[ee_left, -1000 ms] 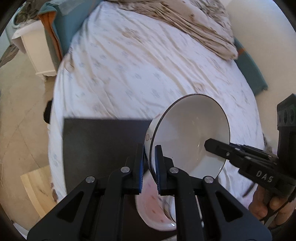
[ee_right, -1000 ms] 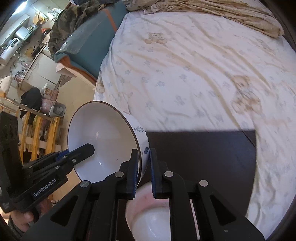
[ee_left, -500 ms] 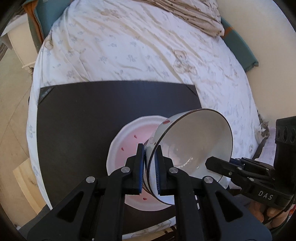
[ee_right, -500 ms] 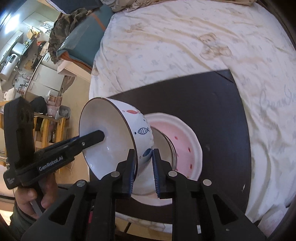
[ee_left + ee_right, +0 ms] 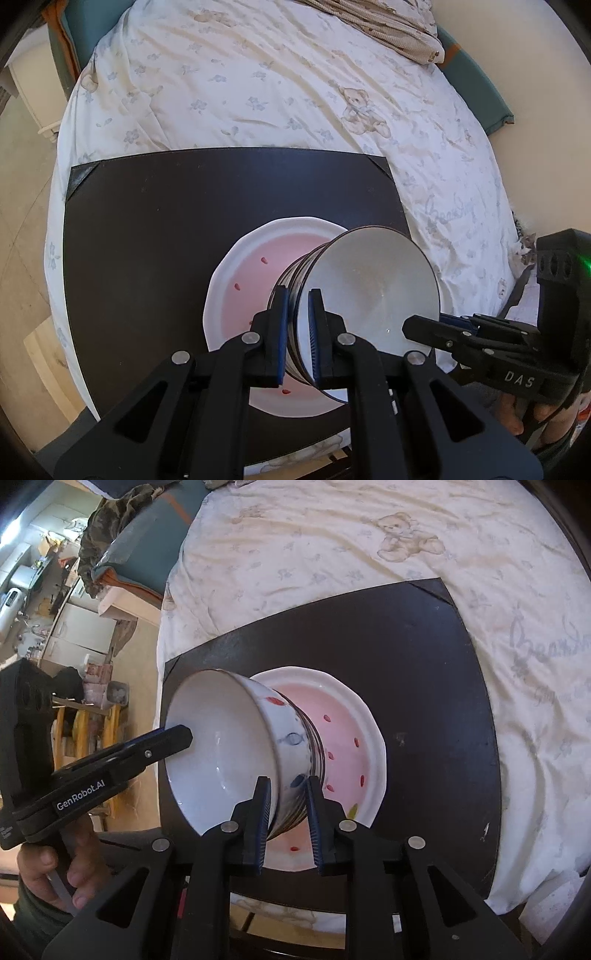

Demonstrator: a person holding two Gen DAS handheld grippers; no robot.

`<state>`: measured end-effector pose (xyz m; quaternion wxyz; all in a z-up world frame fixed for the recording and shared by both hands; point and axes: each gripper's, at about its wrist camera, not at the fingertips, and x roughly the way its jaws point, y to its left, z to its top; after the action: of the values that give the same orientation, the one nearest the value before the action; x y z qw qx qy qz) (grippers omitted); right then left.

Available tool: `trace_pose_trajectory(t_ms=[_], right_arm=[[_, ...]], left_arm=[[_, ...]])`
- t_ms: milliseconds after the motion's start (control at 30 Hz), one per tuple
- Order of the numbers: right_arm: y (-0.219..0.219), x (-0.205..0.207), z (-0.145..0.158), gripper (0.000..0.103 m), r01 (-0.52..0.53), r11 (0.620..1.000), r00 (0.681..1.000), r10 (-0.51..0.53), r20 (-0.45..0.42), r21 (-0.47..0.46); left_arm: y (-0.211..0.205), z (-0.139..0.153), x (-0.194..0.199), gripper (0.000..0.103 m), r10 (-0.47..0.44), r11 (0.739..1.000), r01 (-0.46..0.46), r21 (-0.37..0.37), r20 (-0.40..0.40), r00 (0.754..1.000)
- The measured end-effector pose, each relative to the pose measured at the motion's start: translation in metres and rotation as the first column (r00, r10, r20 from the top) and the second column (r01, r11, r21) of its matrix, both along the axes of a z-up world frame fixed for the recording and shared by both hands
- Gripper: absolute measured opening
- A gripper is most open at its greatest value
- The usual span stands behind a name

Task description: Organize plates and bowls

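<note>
A white bowl point(image 5: 373, 288) with fish drawings on its outside point(image 5: 221, 753) sits nested on another bowl, whose rim point(image 5: 291, 273) shows below it. Both stand on a pink plate with a white rim point(image 5: 251, 280), also in the right wrist view point(image 5: 354, 738). My left gripper point(image 5: 297, 332) straddles the bowl's near rim, jaws a little apart. My right gripper point(image 5: 286, 819) straddles the opposite rim, jaws wider apart and off the wall. Each gripper shows in the other's view point(image 5: 480, 343) point(image 5: 110, 760).
The plate stands on a black square board point(image 5: 155, 236) that lies on a bed with a white bear-print sheet point(image 5: 258, 81). A beige blanket point(image 5: 388, 26) lies at the far end. A white nightstand point(image 5: 26, 81) and floor are at the left.
Both grippers lowered the fish bowl from a tilted hold onto the bowl stacked on the plate. Both sets of jaws have opened off the rim.
</note>
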<state>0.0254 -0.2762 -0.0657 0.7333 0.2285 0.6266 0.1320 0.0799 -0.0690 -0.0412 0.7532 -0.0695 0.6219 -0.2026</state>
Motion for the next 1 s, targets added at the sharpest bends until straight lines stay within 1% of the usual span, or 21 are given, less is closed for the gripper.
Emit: trace_pose_trajectory(t_ms=[167, 233, 300, 367, 400, 467, 567, 633, 767, 833, 933, 1000], right_arm=[[-0.006, 0.001, 0.002, 0.023, 0.018, 1.0, 1.0, -0.018, -0.002, 0.009], [-0.011, 0.002, 0.007, 0.023, 0.04, 0.999, 0.999, -0.04, 0.02, 0.002], [-0.017, 0.002, 0.014, 0.023, 0.066, 0.998, 0.996, -0.067, 0.058, 0.022], [-0.018, 0.003, 0.019, 0.023, 0.06, 0.998, 0.994, -0.062, 0.088, 0.034], [-0.015, 0.004, 0.018, 0.022, 0.046, 0.998, 0.995, -0.05, 0.083, 0.05], [-0.012, 0.005, 0.013, 0.021, 0.046, 0.998, 0.997, -0.048, 0.068, 0.035], [-0.017, 0.008, 0.005, 0.019, 0.075, 0.995, 0.997, -0.078, 0.03, 0.069], [-0.022, 0.009, 0.001, 0.015, 0.098, 0.991, 0.995, -0.099, 0.015, 0.094], [-0.023, 0.007, 0.001, 0.015, 0.107, 0.987, 0.994, -0.108, 0.0, 0.121], [-0.023, 0.005, 0.003, 0.015, 0.103, 0.984, 0.995, -0.104, -0.001, 0.142], [-0.023, 0.003, 0.003, 0.014, 0.103, 0.981, 0.995, -0.103, -0.006, 0.162], [-0.025, 0.003, 0.0, 0.014, 0.114, 0.978, 0.993, -0.113, -0.015, 0.175]], left_arm=[[0.003, 0.0, 0.002, 0.008, 0.016, 1.0, -0.016, -0.011, -0.002, 1.0], [0.003, 0.0, 0.002, 0.008, 0.016, 1.0, -0.016, -0.013, 0.002, 1.0], [0.001, 0.002, 0.001, 0.008, 0.011, 1.0, -0.011, -0.007, 0.018, 1.0], [0.001, 0.006, 0.001, 0.008, 0.013, 1.0, -0.013, -0.012, 0.037, 0.999], [0.0, 0.008, 0.001, 0.008, 0.011, 1.0, -0.011, -0.018, 0.045, 0.999], [-0.002, 0.012, 0.0, 0.008, 0.003, 1.0, -0.002, -0.01, 0.062, 0.998], [-0.002, 0.013, 0.001, 0.008, 0.008, 1.0, -0.006, -0.016, 0.067, 0.998], [-0.001, 0.015, 0.001, 0.008, 0.013, 1.0, -0.011, -0.026, 0.071, 0.997], [0.002, 0.018, 0.001, 0.008, 0.03, 0.999, -0.028, -0.026, 0.078, 0.996], [0.004, 0.018, 0.002, 0.008, 0.041, 0.999, -0.038, -0.037, 0.074, 0.996], [0.004, 0.021, 0.004, 0.008, 0.03, 0.995, -0.023, -0.1, 0.067, 0.997], [0.0, 0.021, 0.003, 0.008, 0.024, 0.996, -0.018, -0.085, 0.074, 0.997]])
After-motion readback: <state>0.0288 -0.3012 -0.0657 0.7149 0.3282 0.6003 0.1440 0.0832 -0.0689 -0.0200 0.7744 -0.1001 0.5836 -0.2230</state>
